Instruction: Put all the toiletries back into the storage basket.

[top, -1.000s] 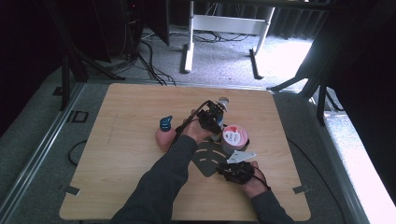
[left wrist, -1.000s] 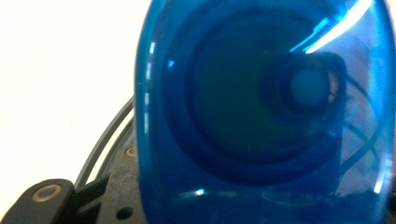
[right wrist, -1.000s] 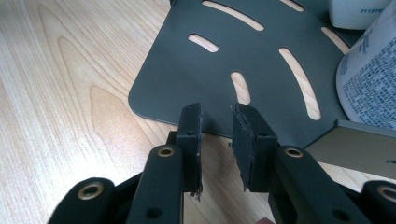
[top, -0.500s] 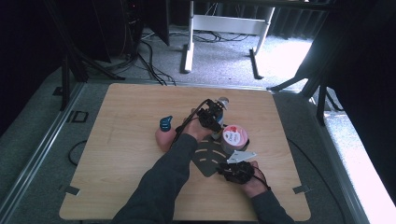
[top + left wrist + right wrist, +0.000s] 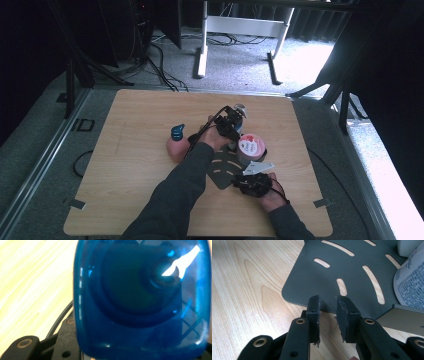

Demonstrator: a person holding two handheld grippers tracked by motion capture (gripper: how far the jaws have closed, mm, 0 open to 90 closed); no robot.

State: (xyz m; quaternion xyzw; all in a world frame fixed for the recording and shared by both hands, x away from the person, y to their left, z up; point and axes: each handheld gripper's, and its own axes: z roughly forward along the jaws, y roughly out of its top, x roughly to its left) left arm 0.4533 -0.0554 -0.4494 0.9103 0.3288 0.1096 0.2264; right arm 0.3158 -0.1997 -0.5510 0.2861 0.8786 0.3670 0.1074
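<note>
A translucent blue bottle (image 5: 141, 298) stood near the table's (image 5: 125, 190) far middle, its long axis upright, gripped by the left tool (image 5: 231, 121). The left forearm reached forward across the table. The right tool (image 5: 328, 315) rested low, its jaws narrowly apart, empty, at a grey slotted plate's (image 5: 332, 272) edge.

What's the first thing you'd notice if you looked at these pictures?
A shiny blue see-through thing sits right against the left gripper's camera, too blurry to name. On the wooden table, the right gripper has its jaws a little apart at the edge of a dark grey slotted plate. In the high view a pink bottle with a teal cap stands left of the person's arm.
</note>
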